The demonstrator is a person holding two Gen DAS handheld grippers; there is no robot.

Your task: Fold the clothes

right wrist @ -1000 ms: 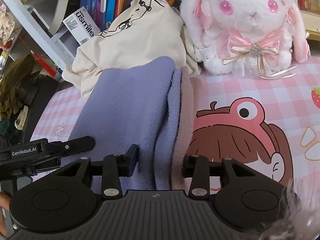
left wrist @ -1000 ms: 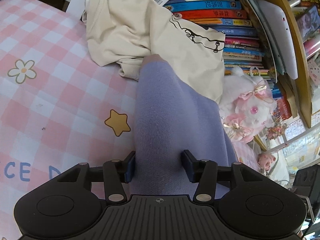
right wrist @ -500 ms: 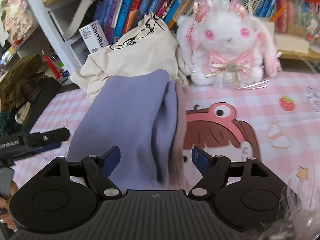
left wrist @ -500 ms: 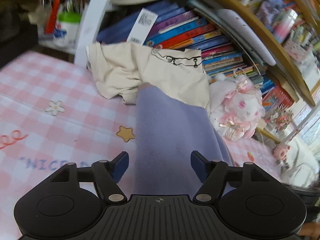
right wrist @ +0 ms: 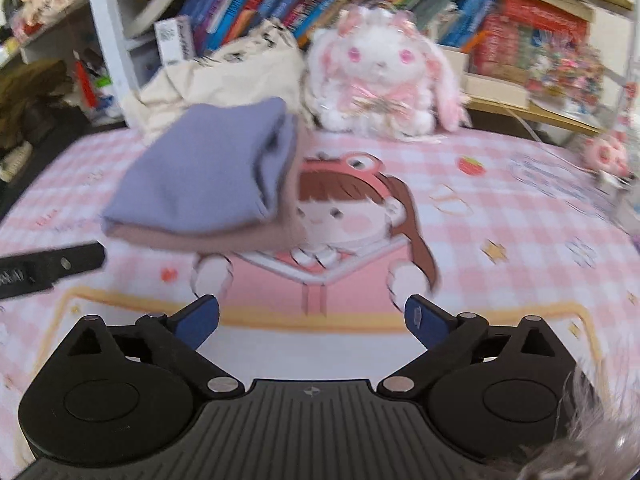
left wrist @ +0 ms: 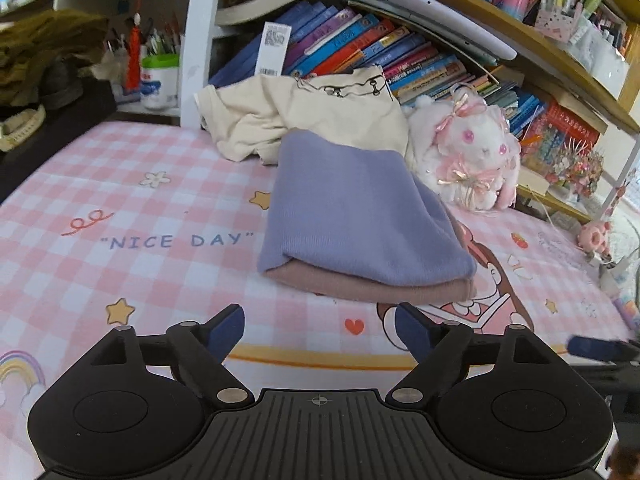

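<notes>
A folded lilac garment lies on top of a folded dusty-pink one on the pink checked mat. The stack also shows in the right wrist view, blurred. A crumpled cream T-shirt lies behind the stack against the books. My left gripper is open and empty, a short way in front of the stack. My right gripper is open and empty, over the cartoon-girl print, to the right of the stack.
A white plush bunny sits right of the clothes against the bookshelf. A white shelf post stands at the back left. A dark bag lies beyond the mat's left edge. The other gripper's tip shows at left.
Both grippers have opened, let go of the lilac garment and pulled back from it. The folded stack now lies free on the mat.
</notes>
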